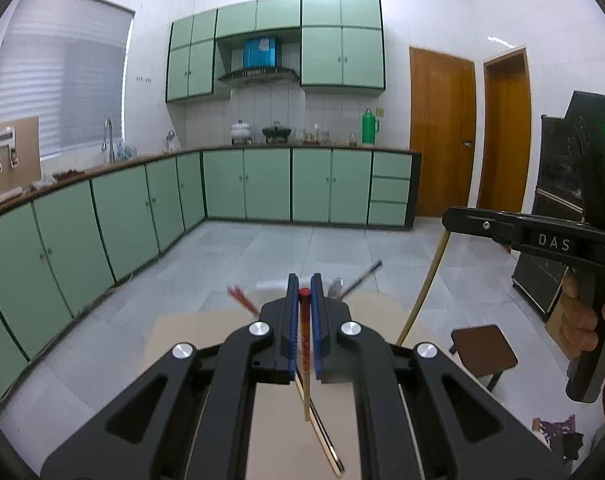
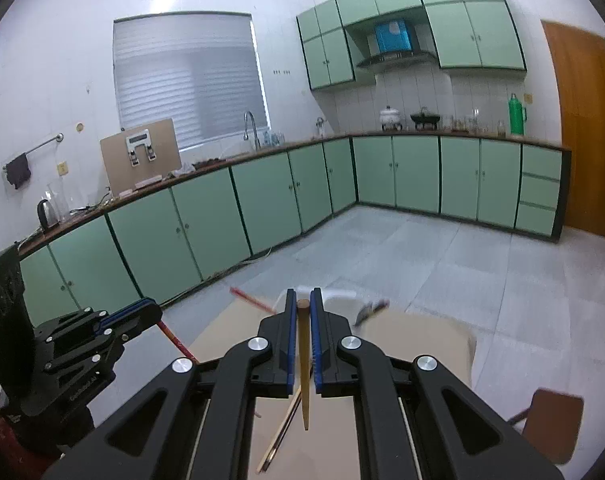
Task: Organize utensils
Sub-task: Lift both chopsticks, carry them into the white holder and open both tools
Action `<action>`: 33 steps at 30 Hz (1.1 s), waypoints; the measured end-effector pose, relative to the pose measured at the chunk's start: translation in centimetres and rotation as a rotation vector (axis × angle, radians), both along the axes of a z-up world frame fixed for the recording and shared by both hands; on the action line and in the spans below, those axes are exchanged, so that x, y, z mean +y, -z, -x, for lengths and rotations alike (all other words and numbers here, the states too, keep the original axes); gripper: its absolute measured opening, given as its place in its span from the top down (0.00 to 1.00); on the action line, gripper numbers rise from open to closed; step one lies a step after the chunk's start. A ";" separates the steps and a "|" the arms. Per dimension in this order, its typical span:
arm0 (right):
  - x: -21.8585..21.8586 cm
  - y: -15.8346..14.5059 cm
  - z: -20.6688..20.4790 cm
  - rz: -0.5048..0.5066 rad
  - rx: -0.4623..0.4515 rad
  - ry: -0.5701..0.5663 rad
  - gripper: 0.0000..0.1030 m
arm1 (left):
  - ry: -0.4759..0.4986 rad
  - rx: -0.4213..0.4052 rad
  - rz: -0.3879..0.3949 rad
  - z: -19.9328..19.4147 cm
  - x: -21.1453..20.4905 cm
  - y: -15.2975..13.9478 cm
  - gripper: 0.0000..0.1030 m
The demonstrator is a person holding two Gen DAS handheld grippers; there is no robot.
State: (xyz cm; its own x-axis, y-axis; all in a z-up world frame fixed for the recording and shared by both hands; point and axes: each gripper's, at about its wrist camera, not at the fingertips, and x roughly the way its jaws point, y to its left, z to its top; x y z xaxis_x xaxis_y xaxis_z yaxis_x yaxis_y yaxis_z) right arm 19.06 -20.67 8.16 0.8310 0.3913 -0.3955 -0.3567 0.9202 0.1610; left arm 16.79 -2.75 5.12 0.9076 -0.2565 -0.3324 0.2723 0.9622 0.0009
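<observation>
Nearest in the left wrist view, the left gripper [image 1: 304,300] has its jaws clenched on a red-topped chopstick [image 1: 305,344], whose pale tip hangs toward 6 o'clock above the surface [image 1: 182,332]. In the right wrist view, the right gripper [image 2: 302,308] is likewise clamped on a plain wooden chopstick [image 2: 304,364], pointed end down toward 6 o'clock. Both sticks are lifted clear of the tan surface.

Just below each held stick, a loose chopstick pair [image 1: 322,436] lies flat on the surface, running toward 5 o'clock in the left view and toward 7 o'clock in the right view.

Farther out, at 12 o'clock past the fingertips, stands a white holder [image 2: 338,298] at the far edge of the surface, blurred. Red chopsticks [image 1: 242,300] lean out of it toward 10 o'clock and a dark-handled utensil [image 1: 362,276] toward 2 o'clock.

Judging by this, the sorting is partly done: some utensils appear to sit in the holder, two sticks are in hand and not yet placed, and at least the flat pair remains to collect.

Beyond lie the tiled floor [image 1: 262,252] and green cabinets [image 1: 270,184].
</observation>
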 end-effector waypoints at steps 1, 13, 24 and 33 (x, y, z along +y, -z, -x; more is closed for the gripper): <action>0.1 -0.4 -0.3 0.004 -0.013 0.001 0.94 | 0.000 -0.018 0.001 -0.4 -0.1 -0.7 0.95; 1.5 -6.9 -6.9 0.013 -0.172 0.047 0.94 | -0.030 -0.187 0.035 -7.9 -1.8 -8.0 0.95; 2.7 -2.7 -14.0 0.033 -0.105 0.095 0.94 | -0.070 -0.123 0.001 -15.6 -3.6 -4.5 0.95; 3.6 1.9 -16.4 0.063 -0.019 0.091 0.94 | -0.085 0.009 0.013 -19.2 -1.8 0.2 0.94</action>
